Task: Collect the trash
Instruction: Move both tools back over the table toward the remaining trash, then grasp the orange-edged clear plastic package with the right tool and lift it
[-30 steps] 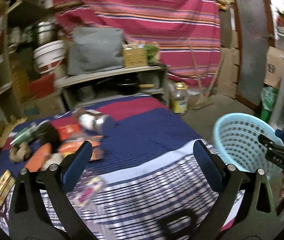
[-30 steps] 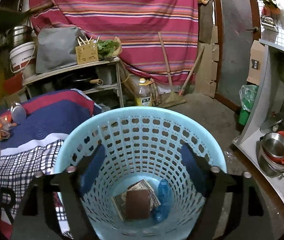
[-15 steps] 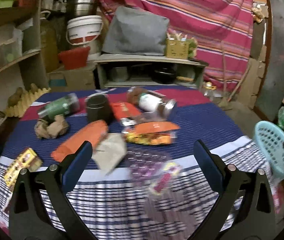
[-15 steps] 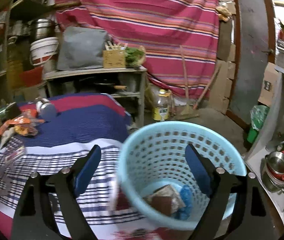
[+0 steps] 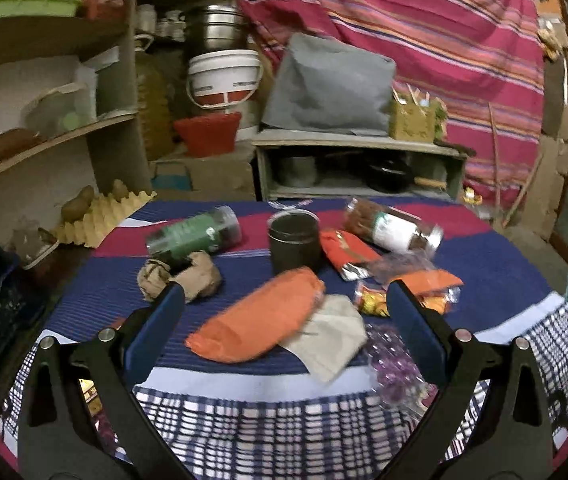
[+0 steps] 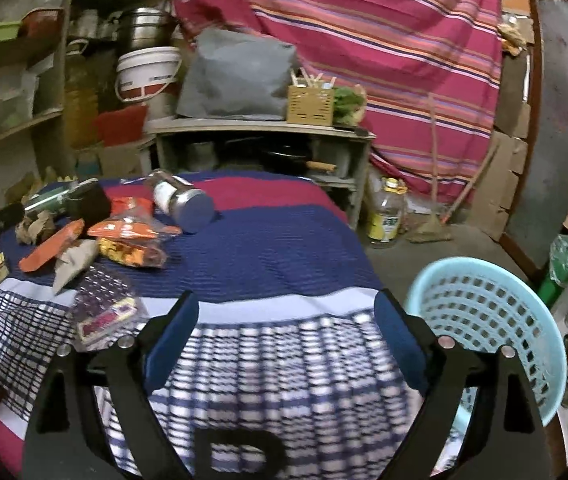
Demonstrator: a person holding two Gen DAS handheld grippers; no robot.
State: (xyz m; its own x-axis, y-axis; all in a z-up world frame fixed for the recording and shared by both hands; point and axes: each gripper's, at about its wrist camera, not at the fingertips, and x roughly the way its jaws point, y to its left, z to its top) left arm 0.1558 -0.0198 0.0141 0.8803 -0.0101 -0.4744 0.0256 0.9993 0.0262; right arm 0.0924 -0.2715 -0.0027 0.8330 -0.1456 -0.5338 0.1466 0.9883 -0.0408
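my left gripper [image 5: 284, 316] gaped wide and empty over the orange wrapper [image 5: 258, 320] at frame centre. my right gripper [image 6: 284, 328] had just been opening, nothing between its jaws, with the blue basket [image 6: 488, 320] at lower right and trash [image 6: 84, 240] at left.

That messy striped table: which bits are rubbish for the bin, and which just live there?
For the job:
orange plastic packet
crumpled brown paper
light blue plastic basket

Just lying about:
white plastic bucket
grey fabric cover
yellow oil bottle
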